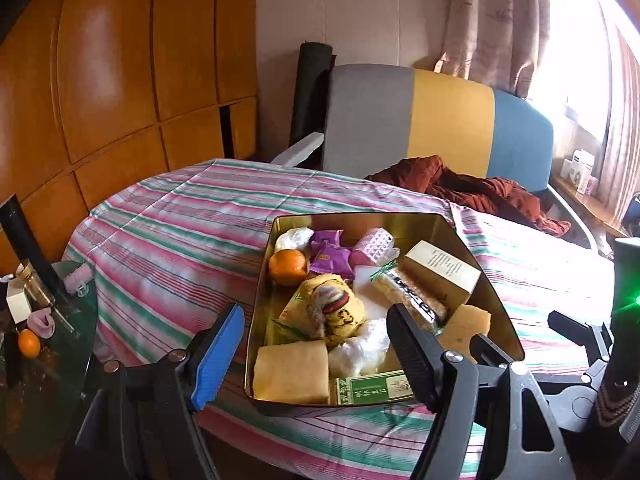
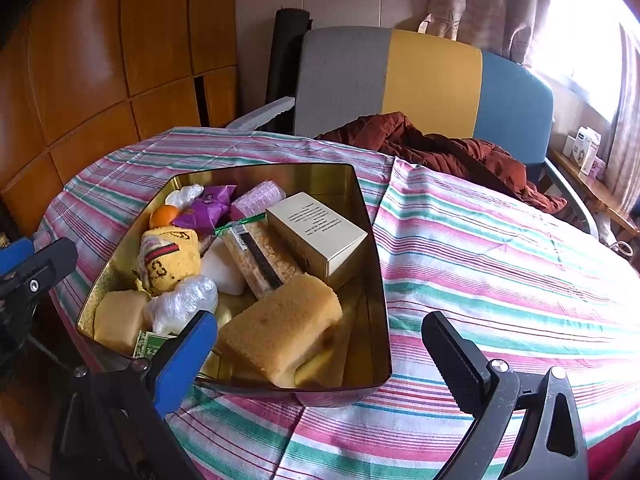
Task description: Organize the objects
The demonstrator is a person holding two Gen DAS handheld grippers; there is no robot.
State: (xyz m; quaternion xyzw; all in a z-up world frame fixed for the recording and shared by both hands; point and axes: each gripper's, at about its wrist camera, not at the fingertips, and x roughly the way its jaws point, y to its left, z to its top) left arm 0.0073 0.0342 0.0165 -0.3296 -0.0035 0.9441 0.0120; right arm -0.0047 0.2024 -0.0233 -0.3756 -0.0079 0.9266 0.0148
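Striped tablecloth, gold tin crammed lower left. Both my grippers, left and right, gape empty. Risk: sponge snags, tin slides.

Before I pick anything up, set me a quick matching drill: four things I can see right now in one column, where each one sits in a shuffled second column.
Things:
1. orange
2. large sponge
3. cream carton
4. rust-red cloth

Places:
A. on the chair seat behind the table
B. tin's near right part
C. against the tin's left wall, towards the far end
D. tin's far right part, lying flat

Pairs: 1-C, 2-B, 3-D, 4-A
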